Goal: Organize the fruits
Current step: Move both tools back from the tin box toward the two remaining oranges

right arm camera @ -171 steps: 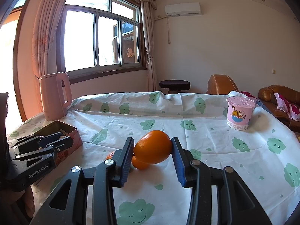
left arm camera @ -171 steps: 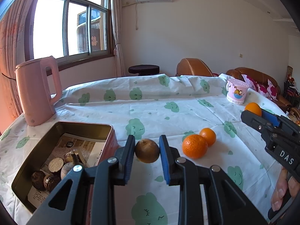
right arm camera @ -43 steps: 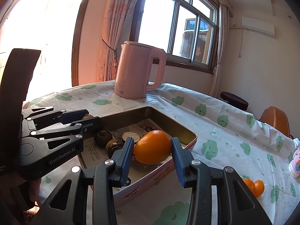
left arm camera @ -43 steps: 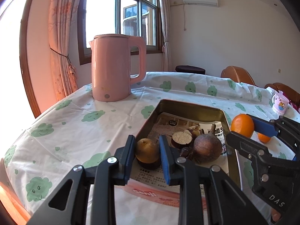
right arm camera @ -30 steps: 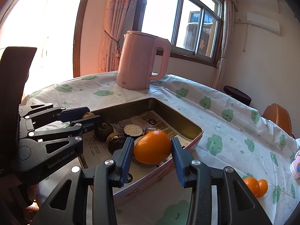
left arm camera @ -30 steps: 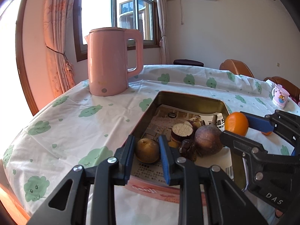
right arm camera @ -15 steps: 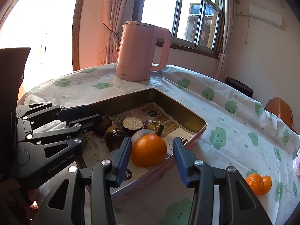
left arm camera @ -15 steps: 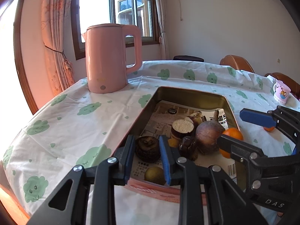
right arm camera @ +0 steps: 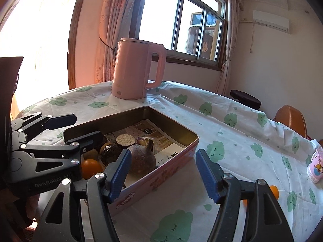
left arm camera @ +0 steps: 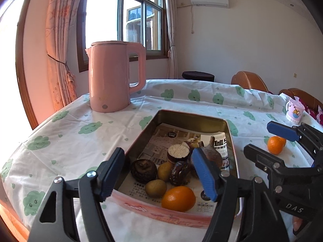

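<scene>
A pink metal tin [left arm camera: 177, 216] lined with printed paper holds several brown fruits, a small brown-green fruit [left arm camera: 155, 188] and an orange [left arm camera: 178, 198] near its front wall. My left gripper [left arm camera: 159, 174] is open and empty above the tin's near end. My right gripper [right arm camera: 163, 173] is open and empty over the tin's right wall [right arm camera: 161, 173]; it also shows in the left wrist view [left arm camera: 262, 139]. The orange shows in the right wrist view [right arm camera: 90, 168] behind the left gripper [right arm camera: 80, 128]. Two oranges [left arm camera: 275, 144] lie on the cloth to the right.
A pink kettle [left arm camera: 115, 75] stands behind the tin near the window. A pink cartoon cup [left arm camera: 294, 112] stands at the far right. The table has a white cloth with green clouds [left arm camera: 90, 127]. Brown chairs [left arm camera: 250, 80] stand beyond the table.
Both grippers opened wide and pulled back. The small brown fruit and the orange now lie in the tin, the orange near the front wall.
</scene>
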Demonstrator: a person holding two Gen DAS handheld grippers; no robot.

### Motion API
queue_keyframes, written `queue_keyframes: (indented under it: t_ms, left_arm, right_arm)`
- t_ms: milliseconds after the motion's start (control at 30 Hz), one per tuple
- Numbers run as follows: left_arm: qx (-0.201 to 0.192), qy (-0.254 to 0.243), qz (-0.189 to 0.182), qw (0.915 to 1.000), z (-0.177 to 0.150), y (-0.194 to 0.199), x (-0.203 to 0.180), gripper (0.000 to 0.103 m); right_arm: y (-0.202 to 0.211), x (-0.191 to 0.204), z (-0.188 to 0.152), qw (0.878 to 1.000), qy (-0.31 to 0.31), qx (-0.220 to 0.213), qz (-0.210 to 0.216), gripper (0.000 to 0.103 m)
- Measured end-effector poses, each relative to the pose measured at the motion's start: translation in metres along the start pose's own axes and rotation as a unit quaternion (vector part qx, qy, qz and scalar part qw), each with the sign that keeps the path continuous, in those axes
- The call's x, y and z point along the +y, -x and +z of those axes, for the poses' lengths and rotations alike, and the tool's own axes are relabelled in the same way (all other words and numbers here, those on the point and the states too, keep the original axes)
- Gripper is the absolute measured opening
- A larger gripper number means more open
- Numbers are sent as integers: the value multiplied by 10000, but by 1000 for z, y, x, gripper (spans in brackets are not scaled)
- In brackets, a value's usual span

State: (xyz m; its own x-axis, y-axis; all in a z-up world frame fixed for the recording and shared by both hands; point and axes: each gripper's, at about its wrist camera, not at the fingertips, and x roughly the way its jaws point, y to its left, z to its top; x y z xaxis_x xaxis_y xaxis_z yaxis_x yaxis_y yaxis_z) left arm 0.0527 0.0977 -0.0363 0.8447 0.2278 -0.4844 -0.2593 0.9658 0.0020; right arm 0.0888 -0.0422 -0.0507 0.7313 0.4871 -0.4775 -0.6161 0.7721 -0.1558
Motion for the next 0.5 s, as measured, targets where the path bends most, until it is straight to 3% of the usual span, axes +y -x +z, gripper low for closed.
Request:
queue_keyframes:
  t_ms: [200, 367, 500]
  left_arm:
    - [-114, -301, -399, 9987, 16, 6, -46, 78]
    - [33, -579, -911, 9942, 25, -1, -98, 79]
    - [212, -898, -1079, 9899, 25, -16, -142, 79]
  right_arm:
    - [30, -67, -9, 9967, -605, -104, -539, 68]
    - [43, -127, -24, 9848, -1267, -14, -1185, 68]
    - [50, -157, -37, 9748, -1547, 91, -1605, 68]
